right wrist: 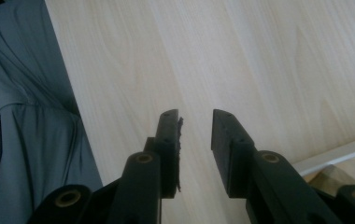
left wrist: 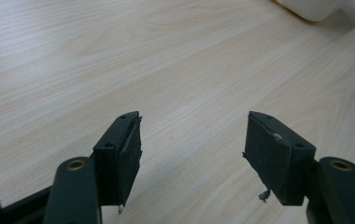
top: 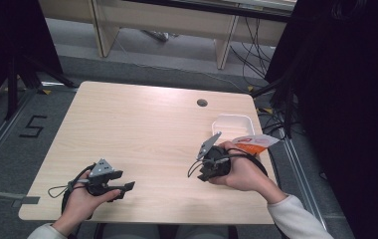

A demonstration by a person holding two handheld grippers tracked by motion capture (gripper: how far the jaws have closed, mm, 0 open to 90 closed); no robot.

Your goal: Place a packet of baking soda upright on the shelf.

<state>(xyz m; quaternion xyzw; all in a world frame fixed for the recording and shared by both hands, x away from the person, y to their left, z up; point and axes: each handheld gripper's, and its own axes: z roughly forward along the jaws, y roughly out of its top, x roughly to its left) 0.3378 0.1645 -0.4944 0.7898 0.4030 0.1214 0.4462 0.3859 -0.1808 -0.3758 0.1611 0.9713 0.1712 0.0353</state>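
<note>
My left gripper [top: 129, 188] rests low over the near left part of the wooden table [top: 147, 129], held in a hand and pointing right. In its own view the left gripper [left wrist: 193, 149] is open wide, with bare wood between the pads. The person's right hand holds my right gripper [top: 203, 175] near the table's right front, turned back toward the person. The right gripper [right wrist: 195, 140] is open by a narrow gap, with nothing in it. An orange and white packet [top: 254, 143] sticks out just behind that hand; I cannot tell whether the fingers hold it.
A shallow white tray [top: 233, 124] sits at the table's right side behind the packet, and its corner [left wrist: 313, 7] appears far ahead of the left gripper. A round cable hole [top: 202, 102] lies near the back edge. Cables and dark stands crowd the floor on the right.
</note>
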